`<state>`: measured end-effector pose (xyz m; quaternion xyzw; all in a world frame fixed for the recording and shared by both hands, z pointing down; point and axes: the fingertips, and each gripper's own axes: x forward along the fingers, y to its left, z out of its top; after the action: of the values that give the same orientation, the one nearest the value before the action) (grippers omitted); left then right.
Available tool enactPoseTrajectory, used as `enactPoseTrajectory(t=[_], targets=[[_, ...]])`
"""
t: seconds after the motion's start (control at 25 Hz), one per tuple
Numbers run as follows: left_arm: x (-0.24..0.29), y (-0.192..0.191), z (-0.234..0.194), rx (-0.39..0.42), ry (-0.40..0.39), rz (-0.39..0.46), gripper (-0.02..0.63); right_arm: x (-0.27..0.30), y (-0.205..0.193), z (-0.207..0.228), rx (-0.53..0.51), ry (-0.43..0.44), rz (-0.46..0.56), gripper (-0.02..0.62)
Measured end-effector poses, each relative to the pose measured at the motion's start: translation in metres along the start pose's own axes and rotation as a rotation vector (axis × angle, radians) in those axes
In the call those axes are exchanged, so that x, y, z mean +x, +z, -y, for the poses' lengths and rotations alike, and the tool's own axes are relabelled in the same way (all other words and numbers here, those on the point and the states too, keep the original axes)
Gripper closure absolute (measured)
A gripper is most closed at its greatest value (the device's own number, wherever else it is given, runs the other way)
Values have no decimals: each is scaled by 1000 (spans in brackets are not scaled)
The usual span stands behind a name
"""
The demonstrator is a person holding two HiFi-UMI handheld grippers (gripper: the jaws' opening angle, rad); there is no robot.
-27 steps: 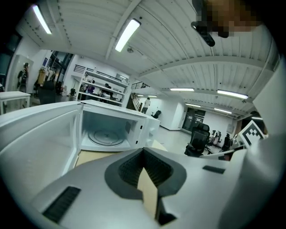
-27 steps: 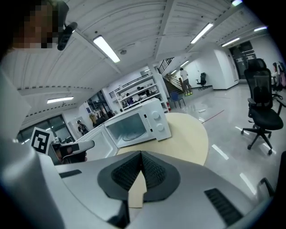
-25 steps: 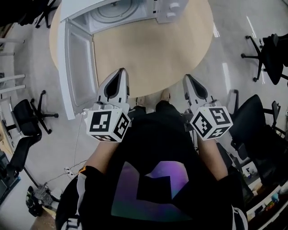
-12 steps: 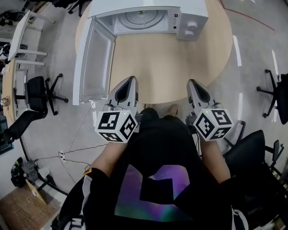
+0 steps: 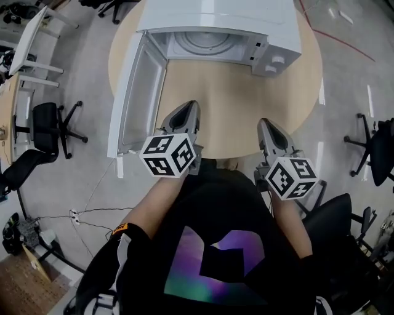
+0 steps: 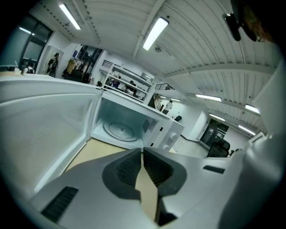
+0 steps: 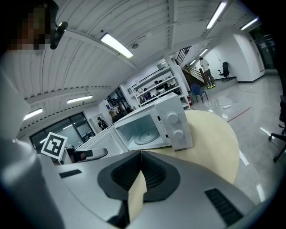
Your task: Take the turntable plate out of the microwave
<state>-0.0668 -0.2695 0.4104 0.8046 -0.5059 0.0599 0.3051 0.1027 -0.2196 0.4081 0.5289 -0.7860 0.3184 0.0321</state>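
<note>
our left gripper (image 5: 186, 106) and right gripper (image 5: 266, 123) both clamped shut, empty, over desk (image 5: 240, 98) near edge. turntable plate (image 5: 203, 43) sits flat inside microwave (image 5: 258, 21), door (image 5: 140, 98) open. we reckon: open jaws first, slide in low, pinch front rim, lift then pull

In the head view the top edge crops the microwave (image 5: 217, 17), whose roof hides part of the plate (image 5: 204, 43).

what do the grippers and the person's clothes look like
The left gripper and right gripper are both pale grey tapered shells with dark ribbed pads inside. Each carries a white cube printed with black square markers. The person wears a black top with a purple-green graphic.
</note>
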Motion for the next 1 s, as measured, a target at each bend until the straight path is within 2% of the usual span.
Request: enactPoseTrajectory(t=[0.2, 0.52, 1.0], targets=[[43, 21, -29, -94, -25, -5, 551, 29, 8, -3, -1, -45, -25, 578], [89, 34, -66, -271, -52, 4, 488, 59, 4, -15, 1, -63, -45, 578], [167, 34, -113, -504, 1, 15, 477, 115, -6, 2, 39, 55, -161, 578]])
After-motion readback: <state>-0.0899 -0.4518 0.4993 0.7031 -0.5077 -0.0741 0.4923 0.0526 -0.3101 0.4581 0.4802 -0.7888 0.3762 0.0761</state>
